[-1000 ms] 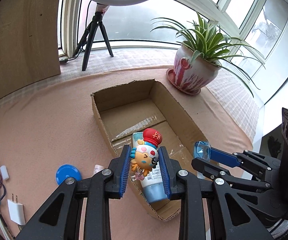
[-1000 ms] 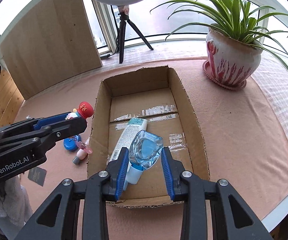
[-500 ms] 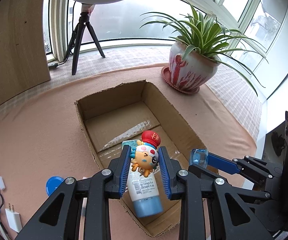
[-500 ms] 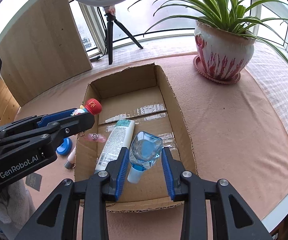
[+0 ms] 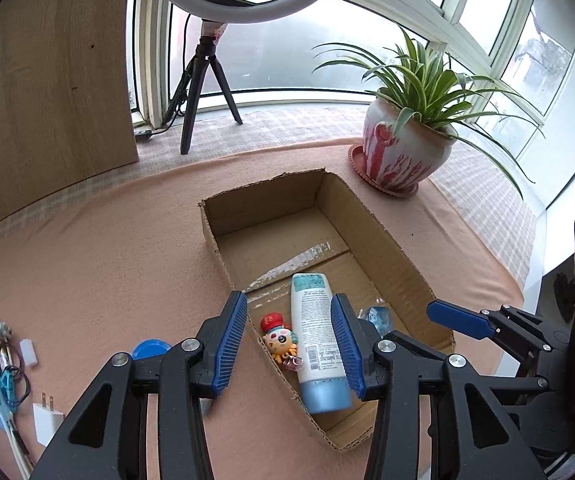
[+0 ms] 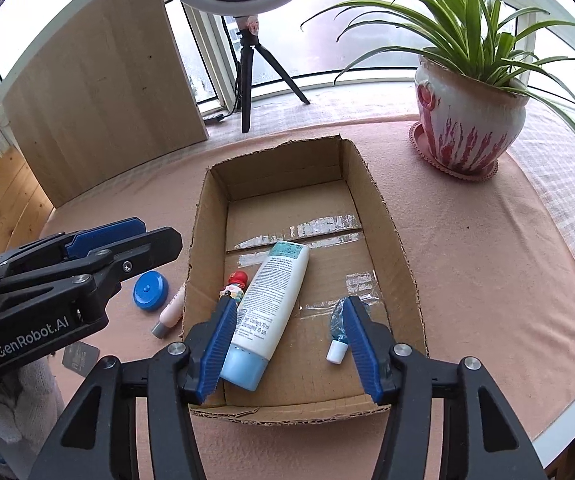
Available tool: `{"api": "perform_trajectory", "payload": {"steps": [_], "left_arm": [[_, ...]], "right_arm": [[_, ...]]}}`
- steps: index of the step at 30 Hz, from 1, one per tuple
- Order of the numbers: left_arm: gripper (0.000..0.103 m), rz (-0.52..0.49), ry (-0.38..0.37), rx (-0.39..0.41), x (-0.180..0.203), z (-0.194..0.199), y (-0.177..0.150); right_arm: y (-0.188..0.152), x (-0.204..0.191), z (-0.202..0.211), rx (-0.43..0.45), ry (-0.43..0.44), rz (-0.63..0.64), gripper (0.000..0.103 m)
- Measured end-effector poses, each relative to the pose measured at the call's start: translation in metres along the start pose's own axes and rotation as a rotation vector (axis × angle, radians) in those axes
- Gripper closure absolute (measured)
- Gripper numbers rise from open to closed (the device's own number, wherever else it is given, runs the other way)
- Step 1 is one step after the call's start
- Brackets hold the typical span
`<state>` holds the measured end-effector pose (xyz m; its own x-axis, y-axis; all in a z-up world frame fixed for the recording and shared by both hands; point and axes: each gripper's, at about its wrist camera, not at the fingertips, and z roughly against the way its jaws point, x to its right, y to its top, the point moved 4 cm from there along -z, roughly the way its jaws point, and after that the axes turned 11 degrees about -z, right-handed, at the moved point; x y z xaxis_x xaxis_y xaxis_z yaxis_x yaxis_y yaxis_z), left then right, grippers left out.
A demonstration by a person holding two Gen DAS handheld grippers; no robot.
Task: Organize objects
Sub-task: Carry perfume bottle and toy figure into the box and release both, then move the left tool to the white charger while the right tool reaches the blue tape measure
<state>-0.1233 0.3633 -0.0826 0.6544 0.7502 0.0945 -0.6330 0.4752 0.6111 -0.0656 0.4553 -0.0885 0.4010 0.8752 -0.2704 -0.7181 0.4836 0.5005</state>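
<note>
Three things lie in the cardboard box below both opening, empty grippers: a lotion tube with its long axis slanting away from the right gripper, blue cap nearest; a toy figure under the left gripper; a small clear bottle beside the right finger.

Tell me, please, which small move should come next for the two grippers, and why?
Probably lift both away from the cardboard box. The toy figure and the small clear bottle already lie on its floor beside the lotion tube. The jaws of the left gripper and right gripper are opening, with nothing gripped.
</note>
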Motion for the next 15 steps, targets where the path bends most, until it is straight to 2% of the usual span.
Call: {"api": "perform_trajectory", "payload": {"steps": [7,15], "left_arm": [[0.056,0.048,0.086,-0.039,-0.038,0.011,-0.027],[0.056,0.092,0.17,-0.013,-0.075,0.048,-0.045]], "right_arm": [[-0.004,-0.022,-0.007,-0.016,0.029,0.015,0.052],[-0.01,-0.06,-0.01,-0.029,0.073,0.063,0.052]]}}
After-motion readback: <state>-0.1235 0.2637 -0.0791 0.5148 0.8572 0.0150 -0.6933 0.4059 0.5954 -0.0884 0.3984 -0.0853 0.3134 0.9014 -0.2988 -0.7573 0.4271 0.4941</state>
